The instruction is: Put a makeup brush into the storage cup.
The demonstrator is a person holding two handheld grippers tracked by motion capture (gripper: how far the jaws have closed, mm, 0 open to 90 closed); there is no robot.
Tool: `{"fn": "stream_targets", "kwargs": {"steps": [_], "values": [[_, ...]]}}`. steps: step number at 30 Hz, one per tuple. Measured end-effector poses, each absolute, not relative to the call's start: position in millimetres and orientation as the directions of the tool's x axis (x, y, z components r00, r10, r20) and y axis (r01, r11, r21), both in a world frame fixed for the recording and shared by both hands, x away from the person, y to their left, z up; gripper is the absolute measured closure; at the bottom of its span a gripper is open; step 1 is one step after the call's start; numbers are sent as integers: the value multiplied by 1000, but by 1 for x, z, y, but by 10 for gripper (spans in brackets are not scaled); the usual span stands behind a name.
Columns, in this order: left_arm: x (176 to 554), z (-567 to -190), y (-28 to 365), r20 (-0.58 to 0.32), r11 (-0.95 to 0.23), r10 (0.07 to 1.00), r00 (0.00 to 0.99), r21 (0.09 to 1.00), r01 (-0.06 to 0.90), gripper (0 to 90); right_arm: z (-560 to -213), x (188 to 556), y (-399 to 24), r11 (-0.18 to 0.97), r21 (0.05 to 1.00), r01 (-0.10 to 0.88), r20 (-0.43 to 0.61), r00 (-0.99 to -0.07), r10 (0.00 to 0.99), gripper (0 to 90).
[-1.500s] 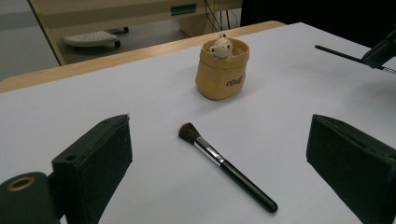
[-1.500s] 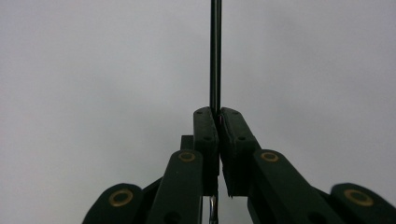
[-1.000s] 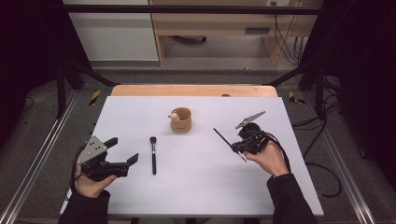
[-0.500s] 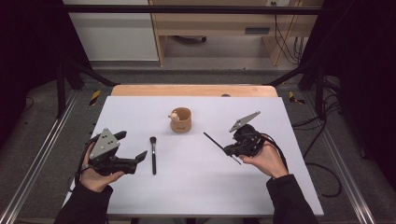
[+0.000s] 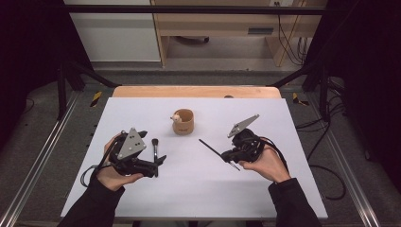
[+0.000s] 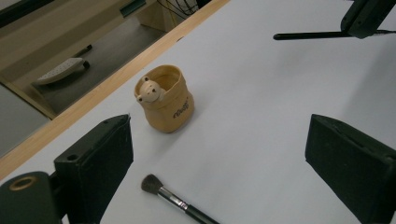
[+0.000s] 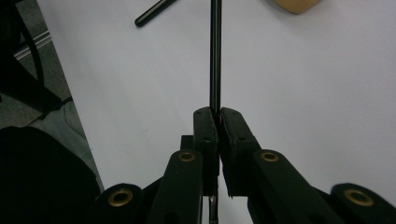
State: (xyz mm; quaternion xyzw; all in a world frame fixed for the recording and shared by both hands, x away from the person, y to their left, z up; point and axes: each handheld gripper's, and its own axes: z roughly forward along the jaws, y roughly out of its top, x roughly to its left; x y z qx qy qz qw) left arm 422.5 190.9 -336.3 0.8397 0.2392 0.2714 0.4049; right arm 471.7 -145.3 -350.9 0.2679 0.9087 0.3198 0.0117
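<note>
A: Starting nearest the person. The left gripper (image 5: 158, 165) is hovering low over the table (image 5: 283, 189) with its jaws standing wide and nothing between them. Just beside it the makeup brush (image 6: 175, 200) is lying flat, bristle head pointing away toward the cup, handle running back toward the person.

B: And the other hand?

A: The right gripper (image 5: 228, 155) is clamping 1 thin black stick (image 5: 213, 148) tight between its pads. The stick is sitting lifted off the table, its long axis running up and to the left in the high view, free end aiming roughly toward the bear cup (image 5: 183, 121).

B: Handling?

A: I am judging both the stick and the brush as light, stiff and slender, likely to pivot in a loose grip. The stick is being held near 1 end; the brush is best taken mid-handle, clear of the soft bristles.

B: Farthest item?

A: The cup is standing upright mid-table, mouth up, and probably tips easily.
</note>
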Motion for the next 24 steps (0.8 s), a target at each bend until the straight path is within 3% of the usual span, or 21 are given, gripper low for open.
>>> {"fn": "stream_targets", "kwargs": {"steps": [24], "values": [[419, -334, 137, 402, -735, 446, 799, 675, 71, 99, -349, 460, -134, 682, 575, 453, 180, -883, 434, 858]]}}
